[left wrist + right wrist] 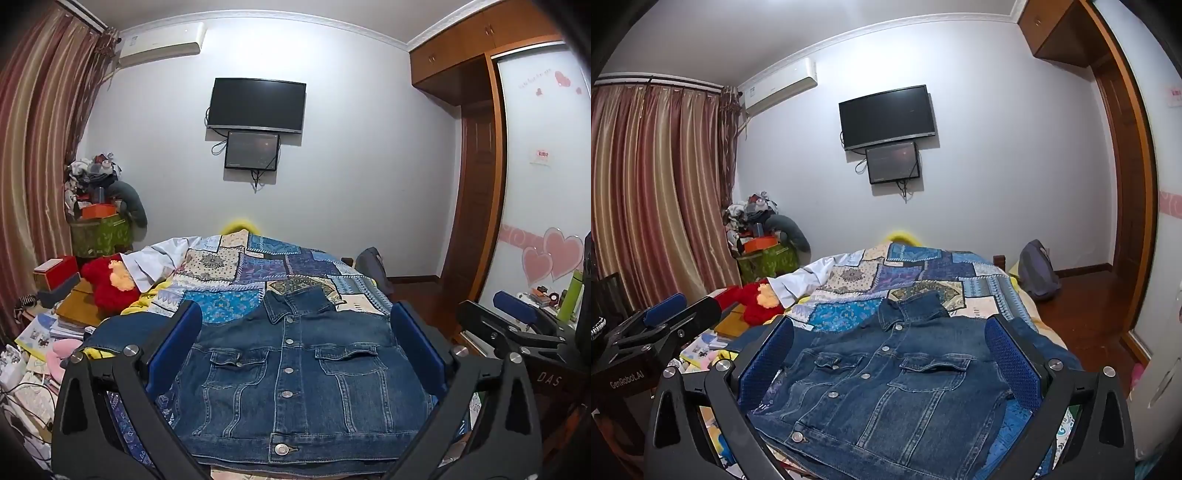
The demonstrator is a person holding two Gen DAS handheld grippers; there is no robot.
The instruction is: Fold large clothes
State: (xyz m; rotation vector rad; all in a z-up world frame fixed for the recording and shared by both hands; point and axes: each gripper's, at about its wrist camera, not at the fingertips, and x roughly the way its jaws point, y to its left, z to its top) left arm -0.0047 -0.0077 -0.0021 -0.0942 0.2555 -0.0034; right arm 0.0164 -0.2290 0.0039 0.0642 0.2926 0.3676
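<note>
A dark blue denim jacket point(291, 384) lies flat, front up and buttoned, on the patchwork bedspread point(258, 269), collar toward the far wall. It also shows in the right wrist view point(886, 387). My left gripper point(295, 343) is open and empty, hovering above the jacket's near hem, its blue pads point(177, 343) wide apart. My right gripper point(886, 354) is open and empty too, held above the jacket. The right gripper shows at the right edge of the left wrist view point(517, 321); the left gripper shows at the left in the right wrist view point(661, 317).
A red plush toy point(110, 284) and a white garment point(155, 258) lie at the bed's left. Books, boxes and cables point(37, 332) crowd the left side. A backpack point(1038, 269) sits on the wooden floor at right. A wardrobe point(543, 166) stands right.
</note>
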